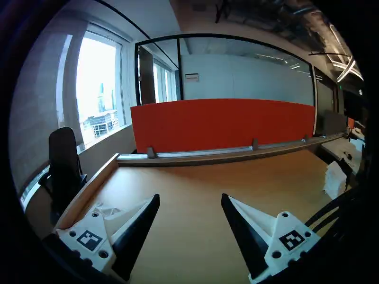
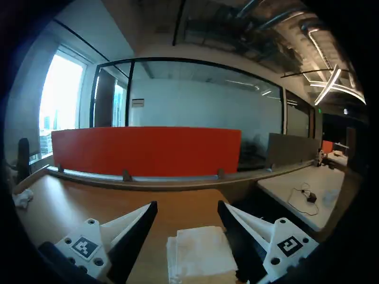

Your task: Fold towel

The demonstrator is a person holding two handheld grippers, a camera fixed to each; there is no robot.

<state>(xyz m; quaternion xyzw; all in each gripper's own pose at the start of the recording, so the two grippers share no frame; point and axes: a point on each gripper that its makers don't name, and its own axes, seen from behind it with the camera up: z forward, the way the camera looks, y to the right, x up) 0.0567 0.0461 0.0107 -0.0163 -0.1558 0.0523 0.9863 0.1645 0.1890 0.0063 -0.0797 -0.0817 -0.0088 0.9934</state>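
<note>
Right gripper view, folded towel (image 2: 203, 253) cut off below

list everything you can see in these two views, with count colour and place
wooden desk: one, light brown, under both views
towel: one, white, folded, flat on the wooden desk, low centre of the right gripper view
divider panel: one, orange, upright along the desk's far edge
office chair: one, black, left of the desk
crumpled item: one, white, at the desk's far left; cannot tell what it is
second desk: one, white, to the right
cable with plug: one, black, on the second desk
left gripper: one, white and black, open, nothing in it
right gripper: one, white and black, open, over the towel, not gripping it
</note>
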